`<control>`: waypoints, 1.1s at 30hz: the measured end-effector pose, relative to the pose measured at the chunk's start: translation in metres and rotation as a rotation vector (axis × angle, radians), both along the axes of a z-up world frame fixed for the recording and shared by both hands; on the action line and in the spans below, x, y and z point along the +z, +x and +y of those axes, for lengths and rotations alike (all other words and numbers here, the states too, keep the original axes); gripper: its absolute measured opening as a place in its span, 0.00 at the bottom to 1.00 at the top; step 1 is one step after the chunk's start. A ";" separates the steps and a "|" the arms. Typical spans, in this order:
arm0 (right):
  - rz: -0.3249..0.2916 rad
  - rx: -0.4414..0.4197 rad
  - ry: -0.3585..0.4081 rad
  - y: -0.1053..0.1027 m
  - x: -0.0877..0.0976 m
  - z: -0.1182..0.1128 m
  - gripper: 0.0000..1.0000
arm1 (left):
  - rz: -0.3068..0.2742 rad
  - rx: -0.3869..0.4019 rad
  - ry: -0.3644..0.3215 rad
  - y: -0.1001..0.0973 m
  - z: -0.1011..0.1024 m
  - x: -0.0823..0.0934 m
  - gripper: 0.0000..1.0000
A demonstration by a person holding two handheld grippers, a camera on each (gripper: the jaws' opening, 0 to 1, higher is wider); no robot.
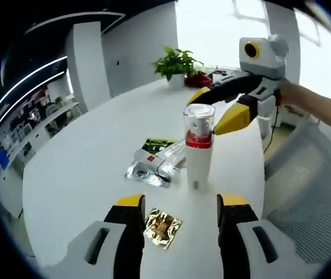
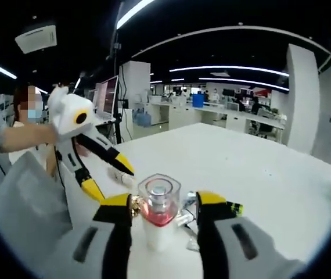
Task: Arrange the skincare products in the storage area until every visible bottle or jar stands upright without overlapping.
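A white bottle (image 1: 198,157) with a clear cap and a red band stands upright on the white table (image 1: 84,168). In the right gripper view the same bottle (image 2: 158,218) rises between my right gripper's (image 2: 164,200) jaws, with a small gap on each side, so that gripper is open. From the left gripper view, the right gripper (image 1: 215,107) reaches in from the right at cap height. My left gripper (image 1: 180,203) is open, short of the bottle, with a gold sachet (image 1: 162,228) lying between its jaws. It also appears as the left gripper (image 2: 110,177), open.
A white tube (image 1: 171,158), a silver sachet (image 1: 145,173) and a green-black packet (image 1: 157,143) lie flat left of the bottle. A potted plant (image 1: 177,63) stands at the far table edge. A mesh chair (image 1: 313,186) is at the right. A person's sleeve (image 2: 23,136) holds the left gripper.
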State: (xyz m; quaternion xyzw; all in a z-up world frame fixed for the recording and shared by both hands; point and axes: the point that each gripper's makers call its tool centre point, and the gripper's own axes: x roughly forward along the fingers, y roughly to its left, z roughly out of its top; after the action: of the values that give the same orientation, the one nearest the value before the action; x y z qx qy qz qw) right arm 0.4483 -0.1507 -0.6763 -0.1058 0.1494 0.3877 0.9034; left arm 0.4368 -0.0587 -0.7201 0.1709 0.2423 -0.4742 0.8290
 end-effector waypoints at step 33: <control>0.139 -0.064 -0.264 -0.037 -0.028 -0.036 0.89 | 0.018 0.258 0.025 -0.020 0.070 0.013 0.78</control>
State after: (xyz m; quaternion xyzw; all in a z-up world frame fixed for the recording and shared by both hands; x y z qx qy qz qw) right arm 0.4109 -0.1872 -0.7040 -0.1918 0.2645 0.3421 0.8810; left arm 0.4172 0.0109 -0.7071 0.1444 0.2755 -0.3622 0.8786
